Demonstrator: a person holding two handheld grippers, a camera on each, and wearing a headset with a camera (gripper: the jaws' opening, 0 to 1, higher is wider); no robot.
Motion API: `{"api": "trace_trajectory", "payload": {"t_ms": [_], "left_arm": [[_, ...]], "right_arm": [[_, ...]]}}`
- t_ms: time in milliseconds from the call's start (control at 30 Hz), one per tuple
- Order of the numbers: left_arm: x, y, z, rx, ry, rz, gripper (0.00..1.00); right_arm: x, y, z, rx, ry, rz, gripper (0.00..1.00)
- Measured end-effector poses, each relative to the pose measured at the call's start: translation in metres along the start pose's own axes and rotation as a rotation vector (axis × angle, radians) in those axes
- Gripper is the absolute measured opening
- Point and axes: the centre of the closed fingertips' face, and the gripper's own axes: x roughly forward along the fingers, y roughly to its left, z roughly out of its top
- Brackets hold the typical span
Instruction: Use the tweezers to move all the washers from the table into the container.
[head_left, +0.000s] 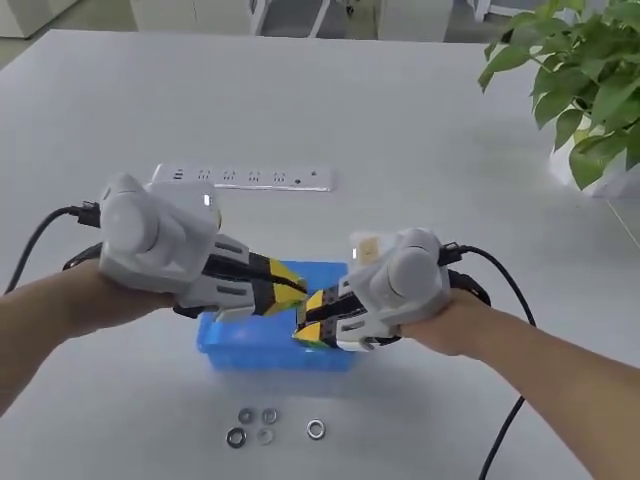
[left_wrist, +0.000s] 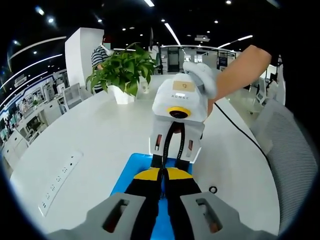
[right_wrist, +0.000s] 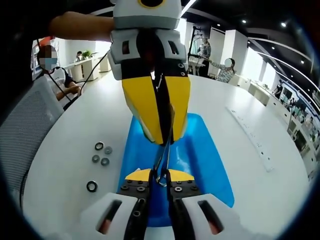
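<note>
The blue container (head_left: 240, 345) lies on the white table, and both grippers meet tip to tip above it. My left gripper (head_left: 300, 290) comes in from the left, its yellow-tipped jaws shut on the thin metal tweezers (right_wrist: 163, 150). My right gripper (head_left: 306, 326) faces it from the right. In the right gripper view my right gripper (right_wrist: 161, 176) is closed on the tweezers' near end. In the left gripper view my left gripper (left_wrist: 164, 174) is closed, with the right gripper just ahead. Several washers (head_left: 265, 425) lie on the table in front of the container, to its left (right_wrist: 100, 155) in the right gripper view.
A white power strip (head_left: 245, 178) lies beyond the container. A potted plant (head_left: 590, 90) stands at the table's far right. Black cables (head_left: 505, 420) trail from both grippers. One washer (left_wrist: 213, 189) lies right of the container in the left gripper view. People are in the background.
</note>
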Motion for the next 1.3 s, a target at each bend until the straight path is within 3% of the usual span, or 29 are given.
{"api": "trace_trajectory", "payload": {"t_ms": [267,700,1300], "left_arm": [[0.000,0.000,-0.001,0.000,0.006,0.000,0.06],[-0.007,-0.001,0.009,0.008,-0.004,0.008,0.06],[-0.027,-0.014,0.035,0.032,-0.032,0.007,0.06]], "right_arm": [[-0.003,-0.001,0.004,-0.001,-0.006,-0.003,0.13],[-0.015,0.001,0.012,-0.012,-0.009,-0.022,0.16],[-0.056,0.011,0.027,0.003,-0.010,-0.106,0.26]]}}
